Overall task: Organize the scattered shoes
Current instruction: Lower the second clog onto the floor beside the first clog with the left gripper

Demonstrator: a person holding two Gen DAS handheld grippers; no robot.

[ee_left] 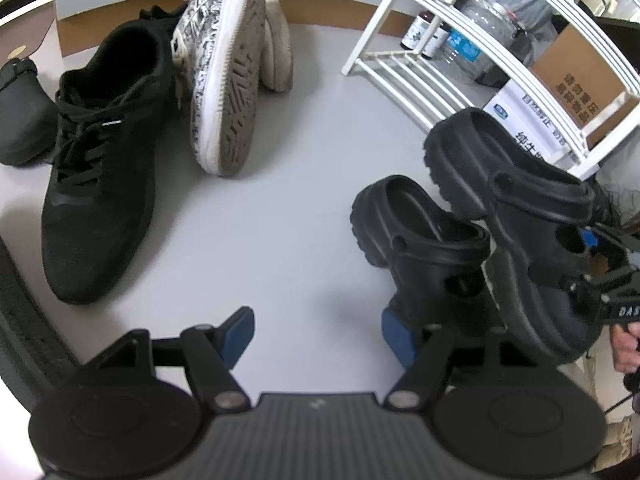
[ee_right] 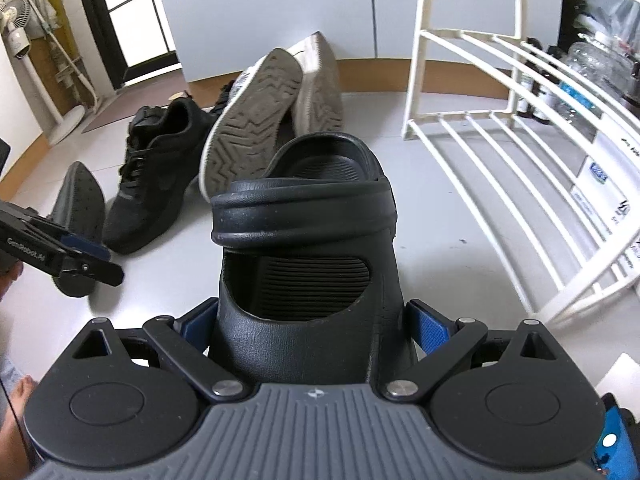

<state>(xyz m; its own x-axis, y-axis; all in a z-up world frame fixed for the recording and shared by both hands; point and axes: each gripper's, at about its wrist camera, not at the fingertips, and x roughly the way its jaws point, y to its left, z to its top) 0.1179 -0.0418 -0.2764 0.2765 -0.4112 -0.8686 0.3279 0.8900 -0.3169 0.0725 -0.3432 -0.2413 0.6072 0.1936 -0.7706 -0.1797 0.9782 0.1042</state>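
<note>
Clamping black clog, right gripper jaws; left gripper jaws wide, side marked "GenRobot.AI".

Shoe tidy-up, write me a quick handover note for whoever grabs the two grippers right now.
Right gripper: shut on a black clog, held off the floor by its toe end.
Left gripper: open, empty, hovering low over the floor.
A second black clog sits just beside the held one in the left wrist view; whether it rests on the floor is unclear.
Still scattered: black sneaker upright, patterned white sneaker tipped on its side against another white shoe, dark shoe at far left.
White rack: the shelves in view hold no shoes.
Left: rack the clogs, then the rest.
</note>
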